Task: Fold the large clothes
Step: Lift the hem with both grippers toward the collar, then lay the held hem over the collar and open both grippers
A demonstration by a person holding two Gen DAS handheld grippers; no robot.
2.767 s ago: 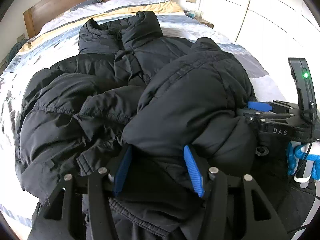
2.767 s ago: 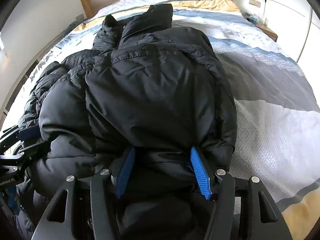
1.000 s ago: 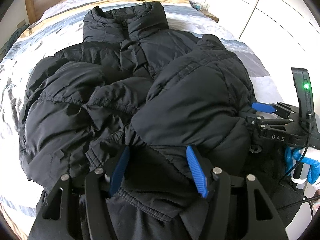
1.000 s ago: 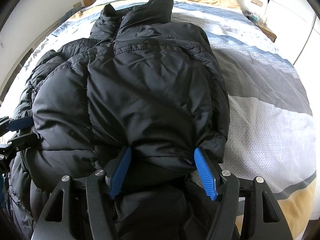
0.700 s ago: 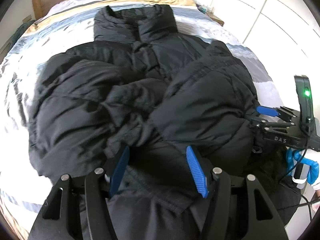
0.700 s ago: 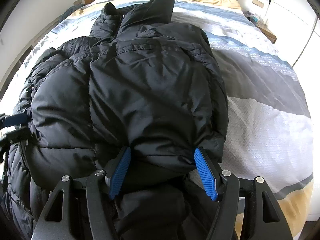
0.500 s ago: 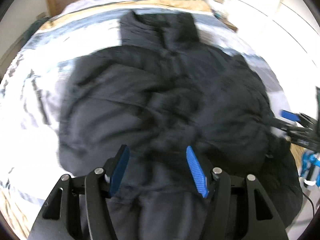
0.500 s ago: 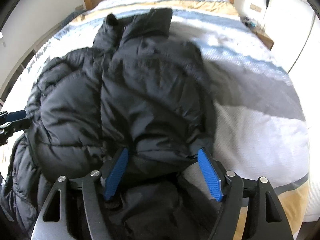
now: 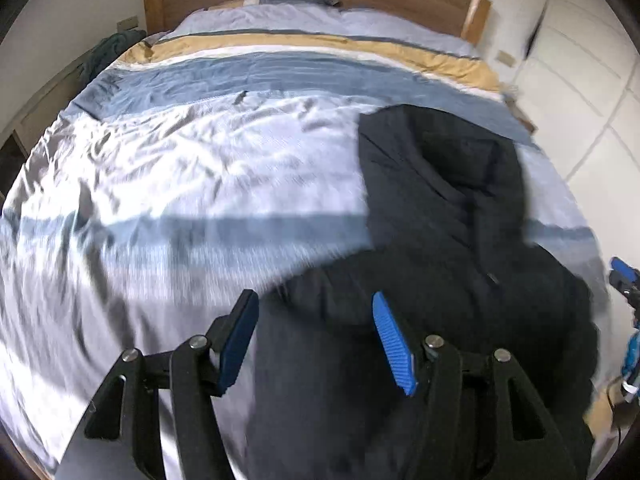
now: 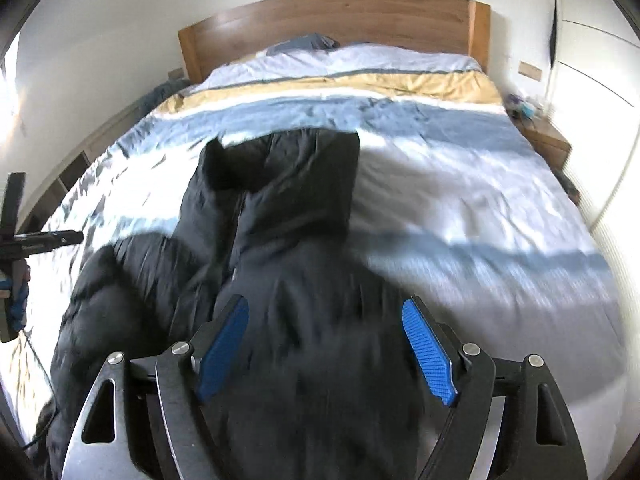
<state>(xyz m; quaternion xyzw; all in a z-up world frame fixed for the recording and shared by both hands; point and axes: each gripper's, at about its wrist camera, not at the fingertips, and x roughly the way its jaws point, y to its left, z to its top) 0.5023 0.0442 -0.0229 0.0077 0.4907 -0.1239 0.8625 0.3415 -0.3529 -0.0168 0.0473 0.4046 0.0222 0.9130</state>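
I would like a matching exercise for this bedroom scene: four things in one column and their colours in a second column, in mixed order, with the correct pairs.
Things:
1. puffer jacket
2. headboard
3. gripper pads
4. duvet stripe nearest the pillows

Colours:
A. blue
B. yellow
C. black
D. brown wood

Pairs: 1-C, 2-D, 3-A, 4-B

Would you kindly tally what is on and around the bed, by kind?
Jacket: 1
Grippers: 2, the left and the right
Bed: 1
Headboard: 1
Nightstand: 1
Total: 6
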